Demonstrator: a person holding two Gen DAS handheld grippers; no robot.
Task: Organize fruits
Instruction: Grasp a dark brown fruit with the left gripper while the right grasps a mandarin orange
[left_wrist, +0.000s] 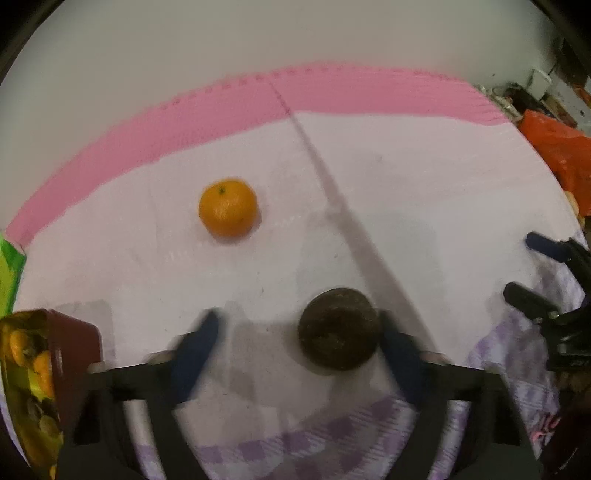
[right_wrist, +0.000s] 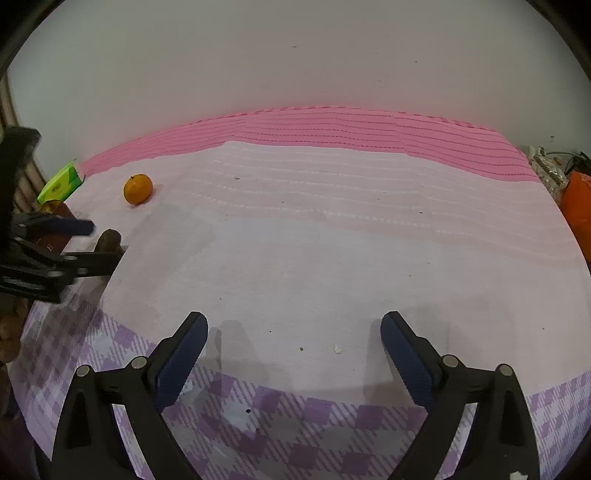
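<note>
Though the left wrist view is blurred, left gripper (left_wrist: 299, 319): jaws spread, black arms with dark blue flat pads, only one pad at the fruit.
Brown fruit (left_wrist: 338, 328): round, dull, rough dark skin; lies between the left jaws, hard against the pad at 3 o'clock, well apart from the pad at 9 o'clock. Whether that pad truly touches it, cannot tell through the blur.
Right gripper (right_wrist: 294, 317): jaws wide apart, nothing between them, ribbed blue pads on black plastic arms with metal rivets; only bare sheet below.
Orange (left_wrist: 228, 206): smooth, glossy, slightly flattened ball with a small dark stem dot on top; at 11 o'clock from the left jaws, well apart; alone on the sheet; far at 10 o'clock in the right wrist view.
Sheet (right_wrist: 295, 258): pale pink-white, thin, flat, faint ridges showing through, a few dark specks.
Checked cloth (right_wrist: 314, 424): purple and white woven check, under the near edge of the sheet, at 6 o'clock.
Foam mat (right_wrist: 332, 129): bright pink, ridged, toothed edge, at 12 o'clock beyond the sheet.
Tin (left_wrist: 74, 343): dark red, rounded corner, fruit picture on its top face; at 9 o'clock, just beside the left gripper.
Green packet (right_wrist: 61, 182): shiny, soft-sided, boxy; beyond the tin.
Orange bag (left_wrist: 554, 147): crinkled plastic, at 2 o'clock off the sheet.
</note>
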